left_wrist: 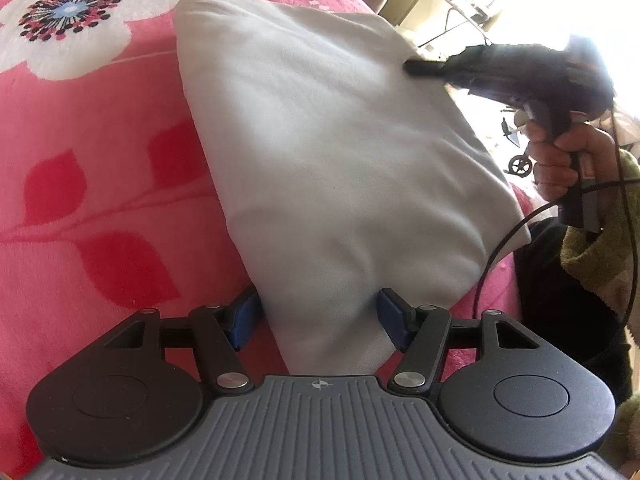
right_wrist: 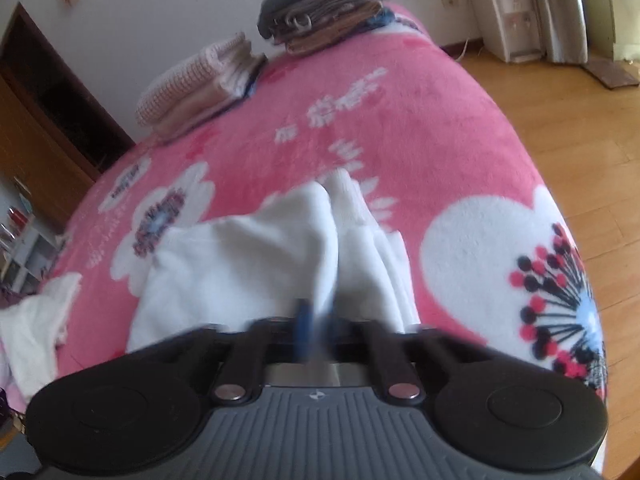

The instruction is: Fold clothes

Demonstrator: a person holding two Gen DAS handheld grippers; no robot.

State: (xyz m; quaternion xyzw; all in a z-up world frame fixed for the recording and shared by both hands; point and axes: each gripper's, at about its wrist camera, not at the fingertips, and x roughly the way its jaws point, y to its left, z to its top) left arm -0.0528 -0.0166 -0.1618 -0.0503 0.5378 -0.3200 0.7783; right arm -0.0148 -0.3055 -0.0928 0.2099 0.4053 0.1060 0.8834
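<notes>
**Two tools on one white garment, mid-fold on the bed**

We've got the white garment (left_wrist: 328,160) lying on the pink floral blanket (left_wrist: 100,200) that covers the bed. From the left wrist view it looks like a long folded slab, its long axis running away from us, from the near end between our fingers up toward the far hemmed edge. It's soft, matte, fleece-like fabric, smooth on top with only shallow ripples, and the near end narrows into a bunch.

Our left tool (left_wrist: 318,318) stands open, blue pads on either side of that near end; the cloth sits between them, and we can't tell if the pads actually press on it.

Our right tool (right_wrist: 310,334) is clamped shut on a pinch of the same white cloth, which bunches up into soft folds ahead of it. That view is blurry, so finer detail is lost. In the left view we see it come in from the right edge of the garment, with the hand (left_wrist: 560,160) wrapped around its grip.

Farther back on the bed sit a dark folded stack (right_wrist: 324,4) and a pale knitted stack (right_wrist: 196,80). The blanket is plush, with big white flowers.
</notes>
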